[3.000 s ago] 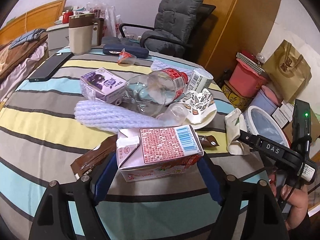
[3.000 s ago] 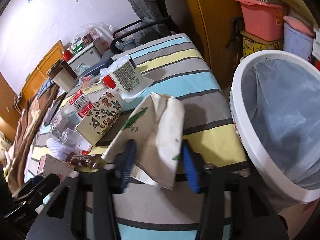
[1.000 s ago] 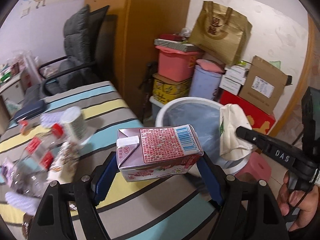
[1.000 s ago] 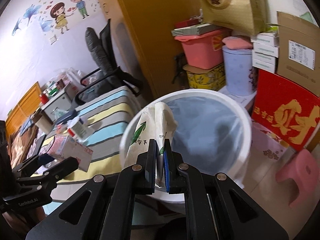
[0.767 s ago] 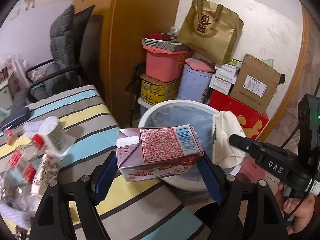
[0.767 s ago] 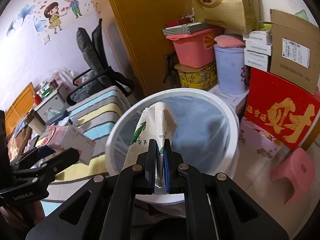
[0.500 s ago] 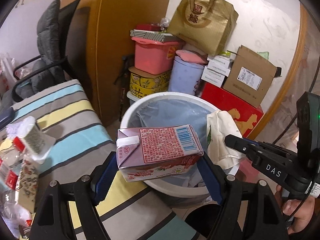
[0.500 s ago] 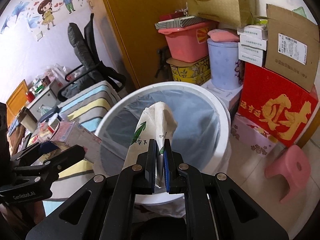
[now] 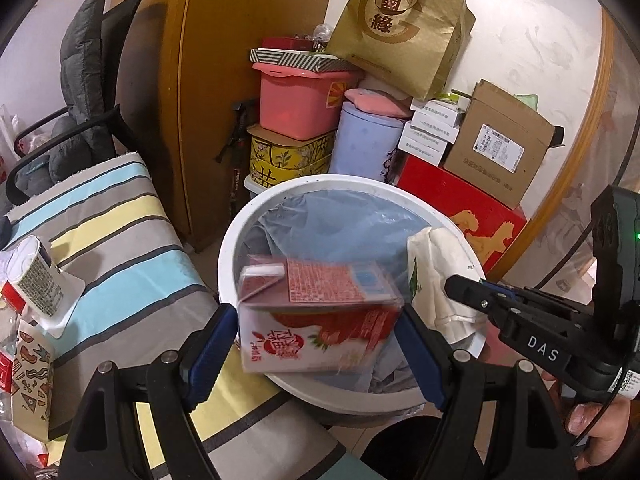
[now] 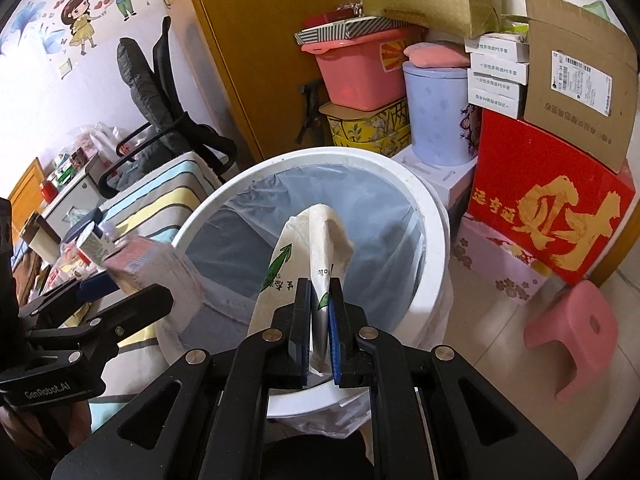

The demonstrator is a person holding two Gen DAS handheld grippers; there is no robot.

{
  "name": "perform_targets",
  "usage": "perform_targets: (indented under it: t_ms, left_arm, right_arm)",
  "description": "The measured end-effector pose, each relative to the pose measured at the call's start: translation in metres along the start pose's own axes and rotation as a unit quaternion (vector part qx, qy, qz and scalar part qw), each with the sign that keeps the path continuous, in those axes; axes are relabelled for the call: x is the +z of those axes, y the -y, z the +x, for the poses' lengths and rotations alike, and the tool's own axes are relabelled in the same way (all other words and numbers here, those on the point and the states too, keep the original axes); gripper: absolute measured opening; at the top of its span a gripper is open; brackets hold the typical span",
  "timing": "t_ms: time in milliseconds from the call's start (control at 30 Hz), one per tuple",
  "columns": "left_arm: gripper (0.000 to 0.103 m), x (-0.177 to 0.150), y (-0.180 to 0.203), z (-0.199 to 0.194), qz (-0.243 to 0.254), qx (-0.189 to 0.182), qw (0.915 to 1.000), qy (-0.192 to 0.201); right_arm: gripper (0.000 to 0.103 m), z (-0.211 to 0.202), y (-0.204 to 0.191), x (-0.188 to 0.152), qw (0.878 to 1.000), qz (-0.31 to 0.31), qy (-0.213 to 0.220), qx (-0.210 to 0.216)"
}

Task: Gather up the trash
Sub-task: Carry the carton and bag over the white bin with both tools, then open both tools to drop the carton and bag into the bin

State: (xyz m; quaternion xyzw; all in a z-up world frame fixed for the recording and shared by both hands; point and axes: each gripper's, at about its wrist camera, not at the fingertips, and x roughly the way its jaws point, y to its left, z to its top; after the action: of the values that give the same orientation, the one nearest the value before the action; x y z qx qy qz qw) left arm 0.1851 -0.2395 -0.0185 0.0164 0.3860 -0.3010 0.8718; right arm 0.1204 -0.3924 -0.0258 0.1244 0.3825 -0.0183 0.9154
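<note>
A pink strawberry milk carton [image 9: 320, 312] sits blurred between the wide-apart fingers of my left gripper [image 9: 316, 336], tipping forward over the near rim of the white trash bin [image 9: 232, 240] lined with a blue bag. The fingers look apart from its sides. My right gripper [image 10: 319, 324] is shut on a crumpled white paper bag with green print [image 10: 308, 252], held above the bin [image 10: 436, 240]. The carton also shows in the right wrist view [image 10: 156, 264].
The striped table [image 9: 120, 240] lies to the left with a paper cup [image 9: 36, 280] and other litter. Behind the bin stand a pink tub [image 9: 300, 96], a lilac container [image 9: 364, 144], a red box [image 10: 548, 216] and a pink stool [image 10: 576, 332].
Both grippers carried their items from the table to above the bin. The left fingers have now spread and the carton has tilted forward and blurred; the right still pinches the bag.
</note>
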Motion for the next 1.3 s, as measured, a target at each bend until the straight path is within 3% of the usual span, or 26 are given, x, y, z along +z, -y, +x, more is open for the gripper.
perform_targets:
  t_ms: [300, 367, 500, 667, 1033, 1300]
  left_arm:
    - [0.082, 0.003, -0.002, -0.005, -0.005, 0.004, 0.9999, 0.012]
    - [0.082, 0.003, -0.003, -0.008, -0.006, 0.006, 0.9998, 0.016]
    - [0.082, 0.002, -0.006, -0.017, -0.012, 0.011, 0.9995, 0.026]
    - [0.082, -0.002, -0.013, -0.031, -0.025, 0.024, 0.9987, 0.036]
    - [0.082, -0.032, -0.040, -0.076, -0.063, 0.085, 0.9930, 0.053]
    - [0.082, -0.067, -0.068, -0.109, -0.090, 0.126, 0.9857, 0.067]
  right_arm:
    - [0.014, -0.006, 0.000, 0.001, 1.000, 0.006, 0.014, 0.003]
    - [0.016, -0.008, 0.000, 0.002, 1.000, 0.007, 0.019, 0.003]
    - [0.030, -0.014, -0.003, 0.002, 1.000, 0.005, 0.028, 0.008]
    - [0.031, -0.018, -0.010, -0.001, 0.999, -0.005, 0.032, 0.020]
    - [0.035, -0.029, -0.045, -0.011, 0.995, -0.065, 0.046, 0.062]
    - [0.035, -0.020, -0.077, -0.028, 0.989, -0.108, 0.006, 0.097]
